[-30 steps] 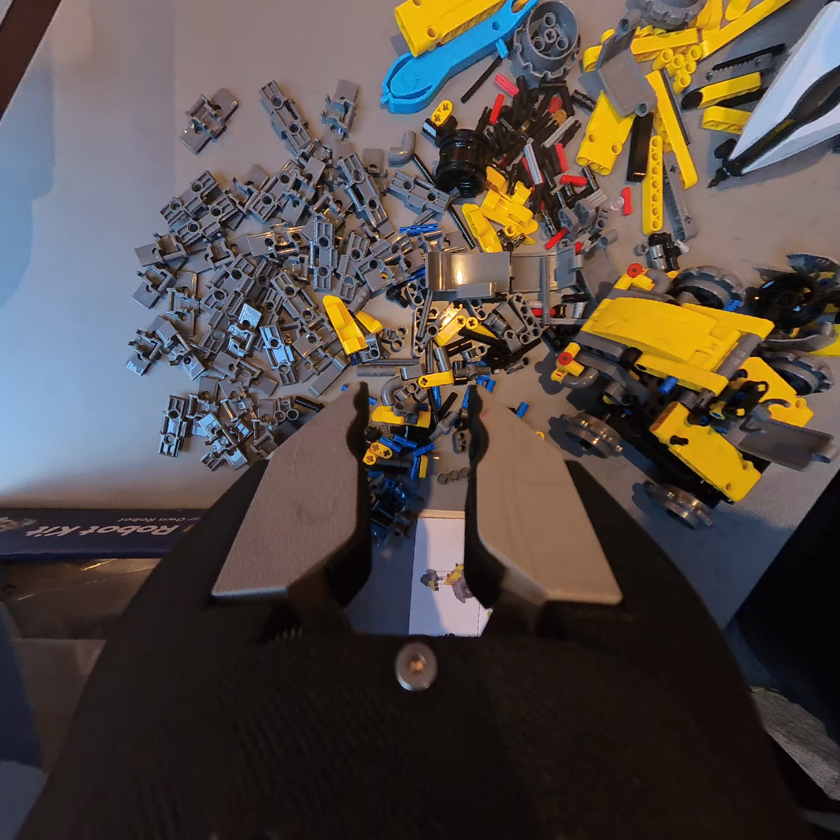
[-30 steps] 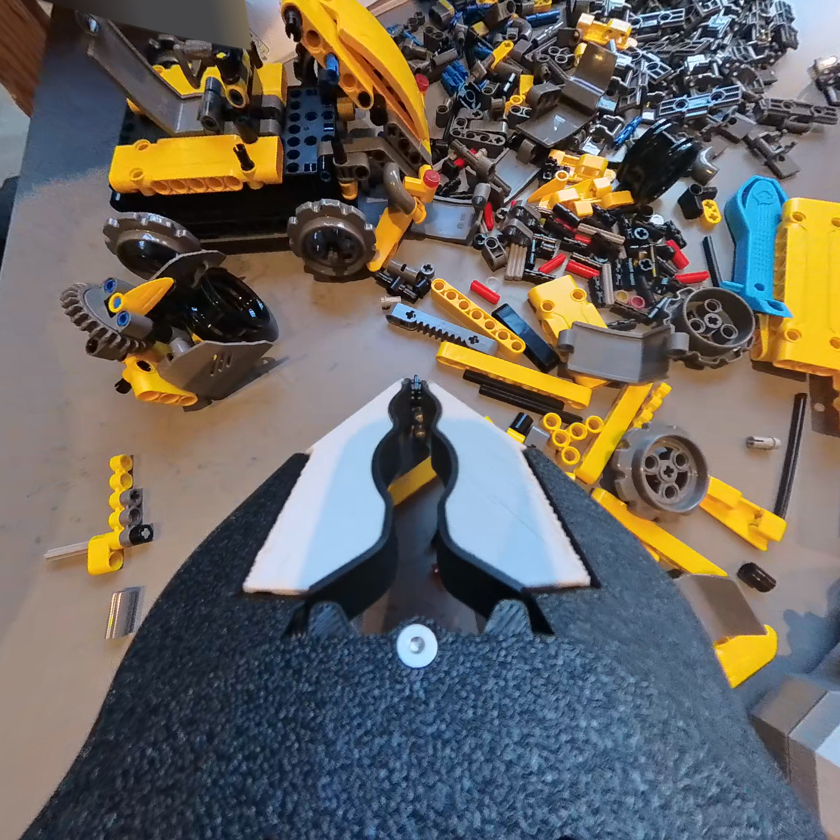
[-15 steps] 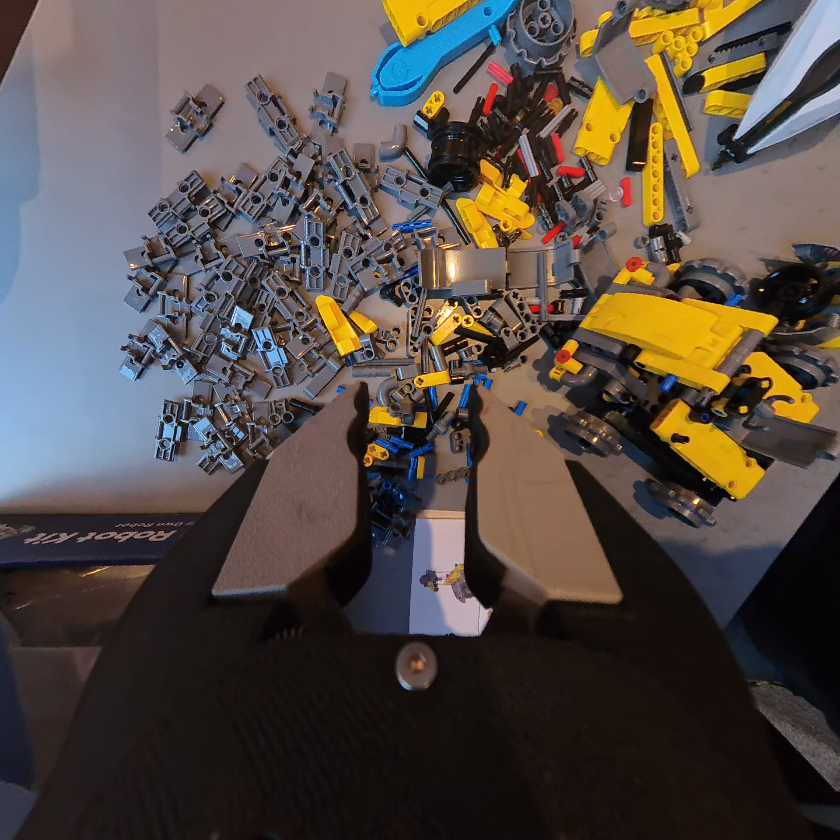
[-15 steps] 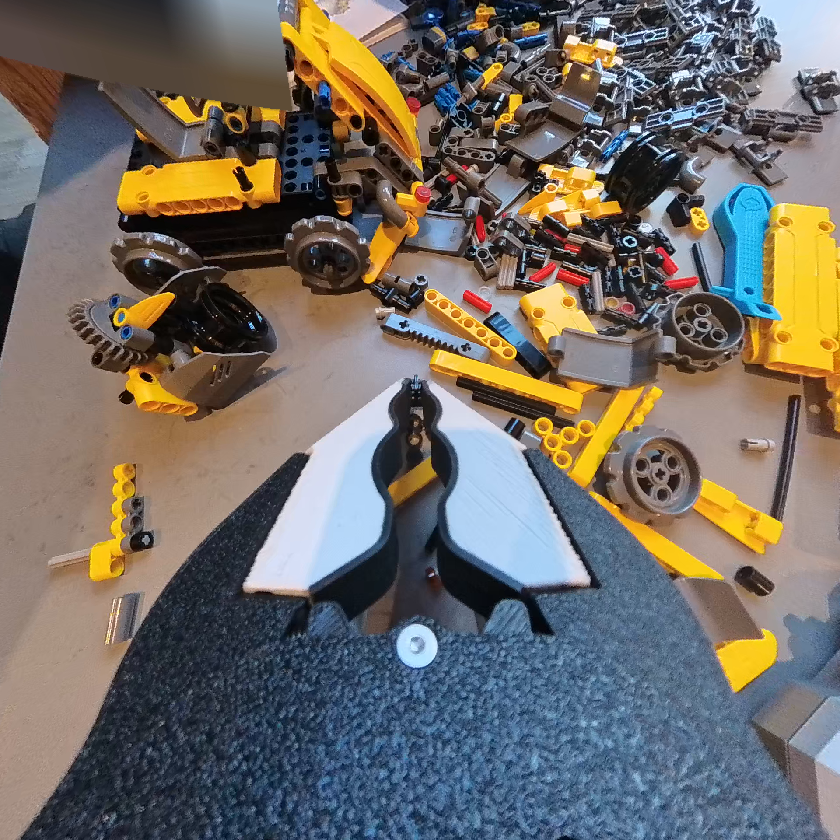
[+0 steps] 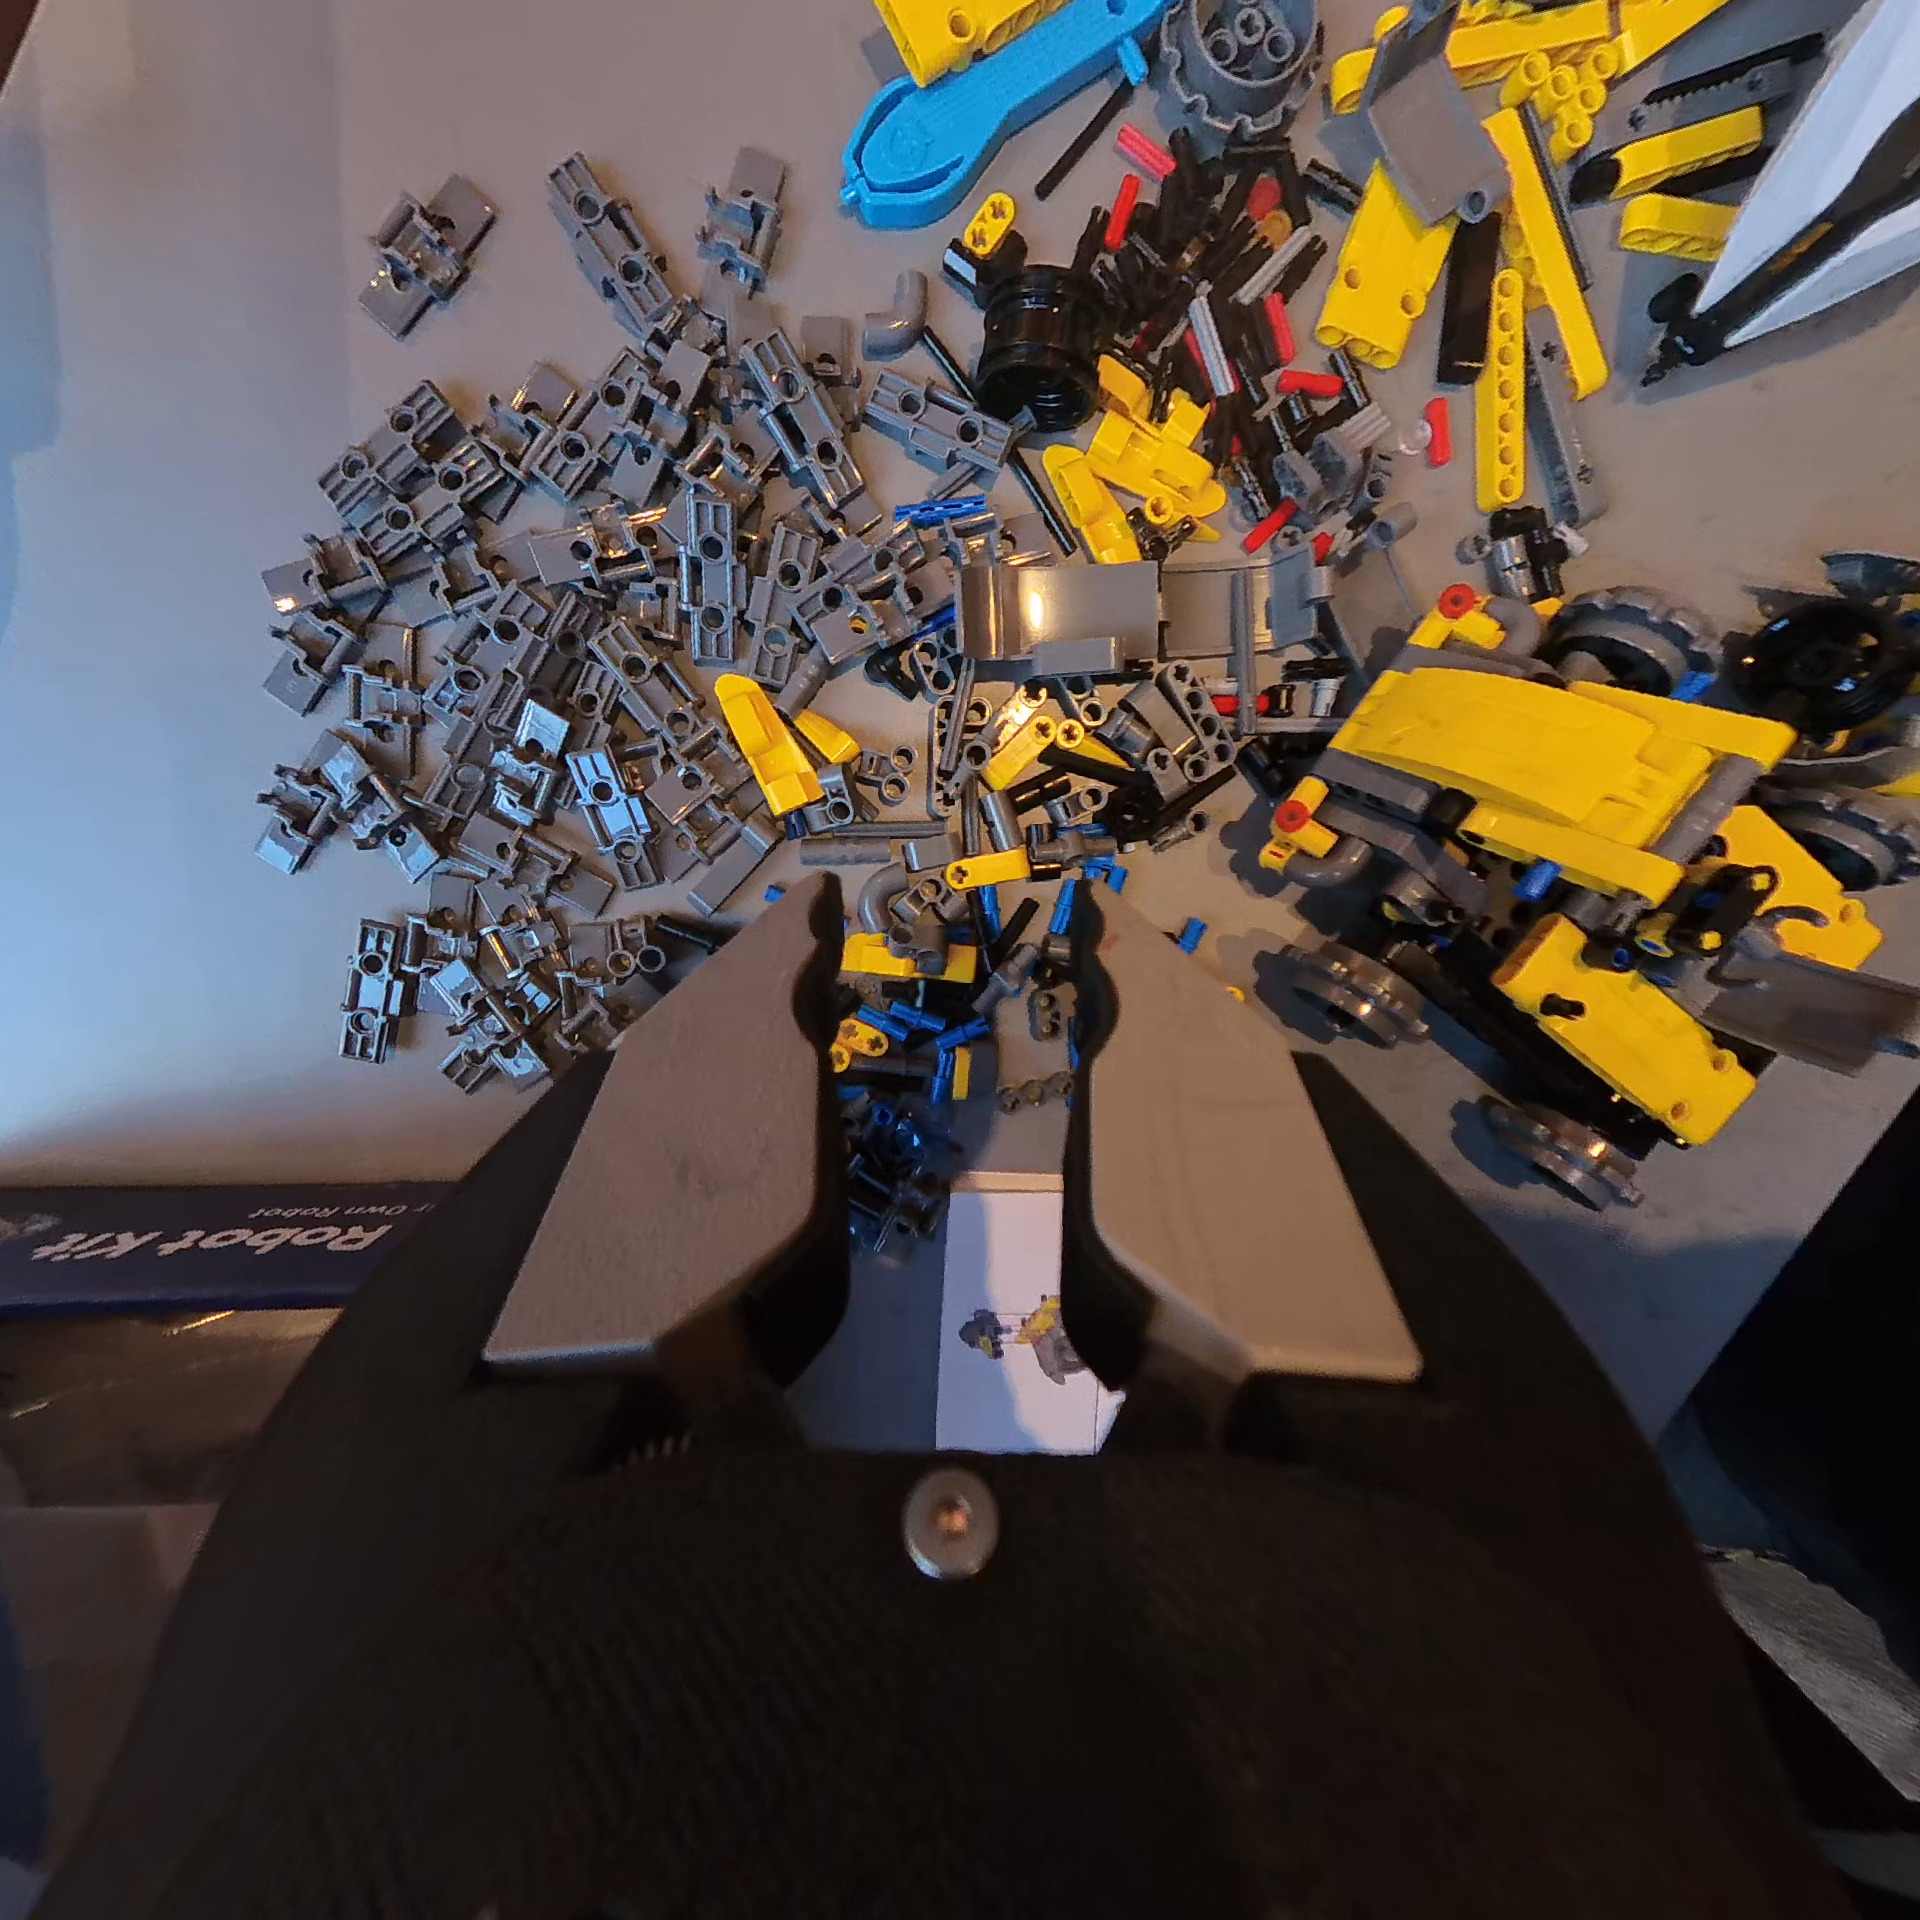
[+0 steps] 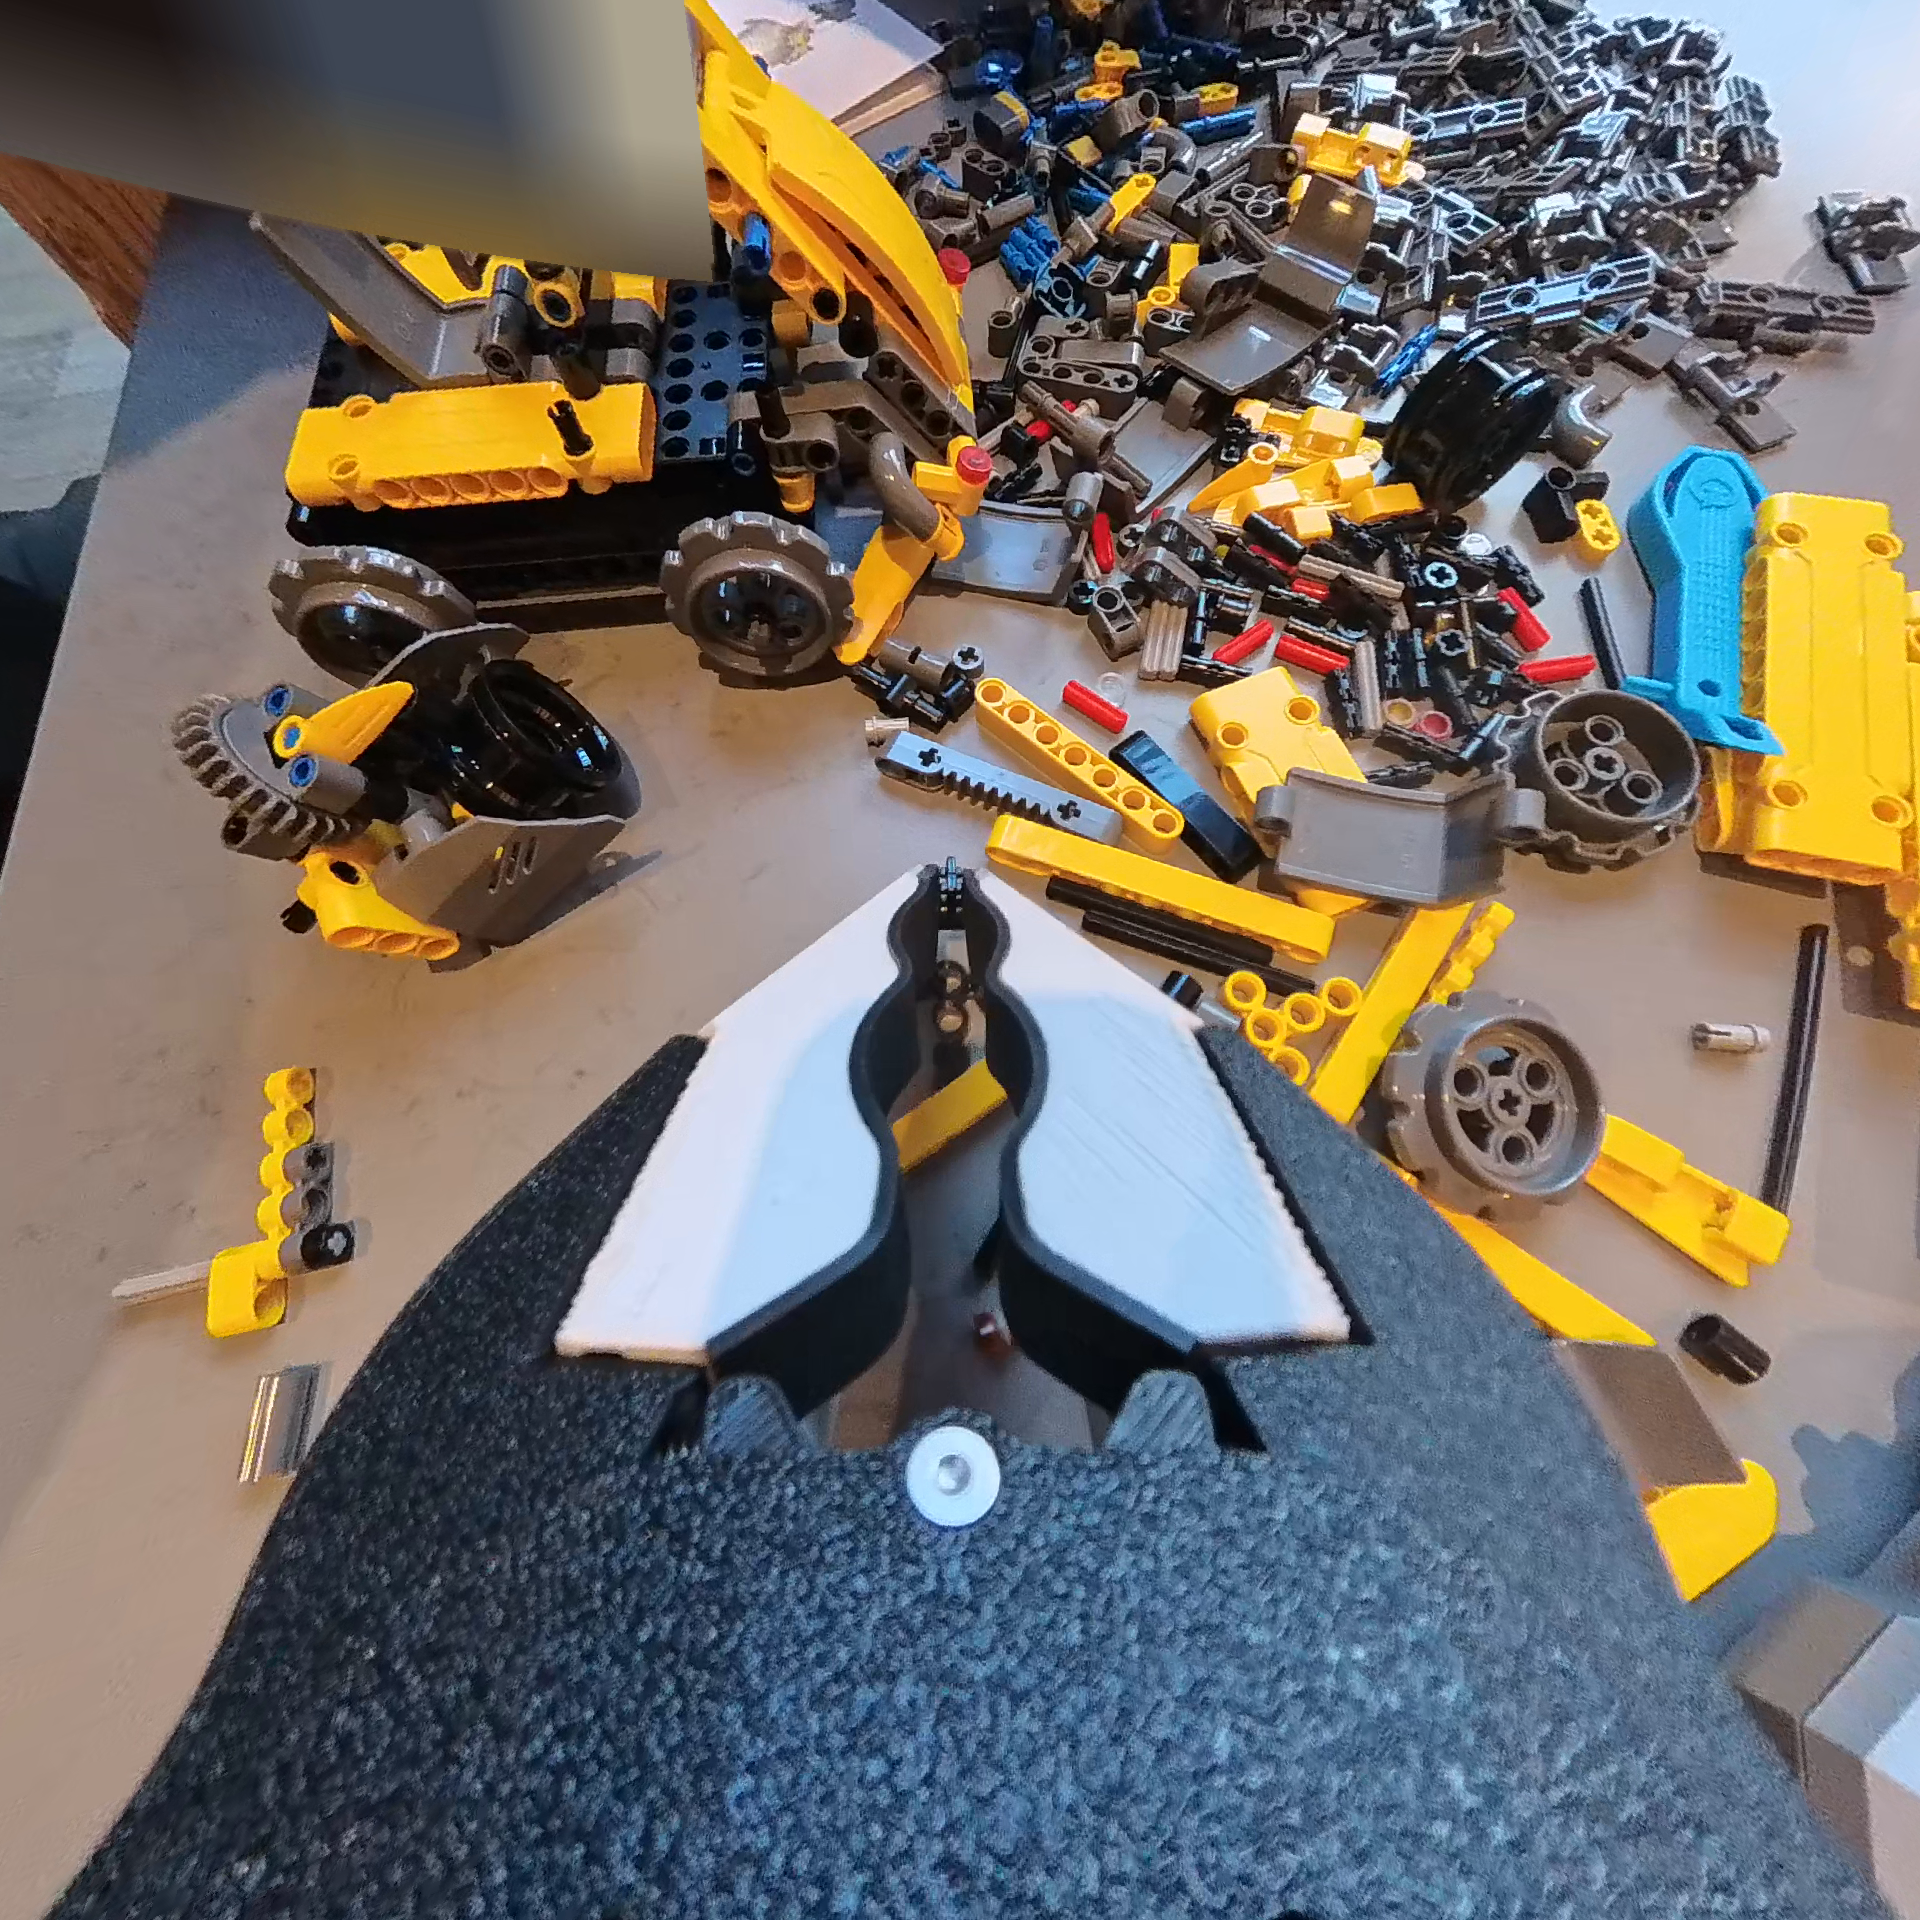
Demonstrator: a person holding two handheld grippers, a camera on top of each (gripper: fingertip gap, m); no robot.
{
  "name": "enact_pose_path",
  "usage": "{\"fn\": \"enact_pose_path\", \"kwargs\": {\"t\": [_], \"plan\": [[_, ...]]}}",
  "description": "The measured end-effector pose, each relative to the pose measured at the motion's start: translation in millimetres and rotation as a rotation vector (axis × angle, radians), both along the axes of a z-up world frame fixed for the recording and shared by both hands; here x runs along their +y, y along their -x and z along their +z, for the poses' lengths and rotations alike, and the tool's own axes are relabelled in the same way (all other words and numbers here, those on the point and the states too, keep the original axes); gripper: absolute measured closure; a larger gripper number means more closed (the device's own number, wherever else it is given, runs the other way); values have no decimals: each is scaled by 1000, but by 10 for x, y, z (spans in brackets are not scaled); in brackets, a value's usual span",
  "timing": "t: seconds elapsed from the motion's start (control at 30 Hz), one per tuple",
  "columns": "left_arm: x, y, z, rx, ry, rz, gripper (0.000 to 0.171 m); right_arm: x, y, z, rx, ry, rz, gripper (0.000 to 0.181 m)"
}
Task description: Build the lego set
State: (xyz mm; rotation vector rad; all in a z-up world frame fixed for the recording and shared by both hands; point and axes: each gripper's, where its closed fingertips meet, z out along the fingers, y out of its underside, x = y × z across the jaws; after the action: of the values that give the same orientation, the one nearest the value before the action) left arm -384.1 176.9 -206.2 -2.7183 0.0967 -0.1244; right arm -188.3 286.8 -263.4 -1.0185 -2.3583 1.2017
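My left gripper [image 5: 951, 899] is open and empty. It hovers over a heap of small blue, black and yellow pins [image 5: 914, 1039], beside a spread of grey track links [image 5: 540, 644]. My right gripper [image 6: 951, 878] is shut on a small grey part with holes [image 6: 951, 951], held above bare table in front of a yellow beam [image 6: 1153, 883]. Its white fingers also show at the top right of the left wrist view [image 5: 1787, 239]. A half-built yellow vehicle [image 5: 1558, 831] stands right of the left gripper and far left in the right wrist view [image 6: 623, 436].
A blue separator tool [image 6: 1704, 603] lies by a yellow panel [image 6: 1829, 686]. A gear-and-wheel sub-assembly [image 6: 436, 790] and a small yellow assembly [image 6: 281, 1195] sit at the left. A booklet page [image 5: 1013, 1330] and a dark blue box [image 5: 187, 1242] lie at the table's near edge. To reach the yellow panel [image 6: 1829, 686] in a straight line is about 15 cm for my right fingers, about 20 cm for my left.
My right gripper has drawn back and up with the grey part still held, so more of the table shows. My left gripper has drifted slightly and stays open.
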Motion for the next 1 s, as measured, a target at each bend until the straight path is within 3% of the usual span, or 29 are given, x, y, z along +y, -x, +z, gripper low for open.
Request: {"fn": "enact_pose_path", "kwargs": {"t": [0.17,0.43,1.0], "plan": [[-7,6,50,-1,-19,4,129,92,135,-2,-28,33,-99,178],[-9,2,3,8,3,6,128,161,170,134,-200,380,-179,178],[-8,11,-16,5,10,8,128,79,129,103,-245,391,-144,178]]}}
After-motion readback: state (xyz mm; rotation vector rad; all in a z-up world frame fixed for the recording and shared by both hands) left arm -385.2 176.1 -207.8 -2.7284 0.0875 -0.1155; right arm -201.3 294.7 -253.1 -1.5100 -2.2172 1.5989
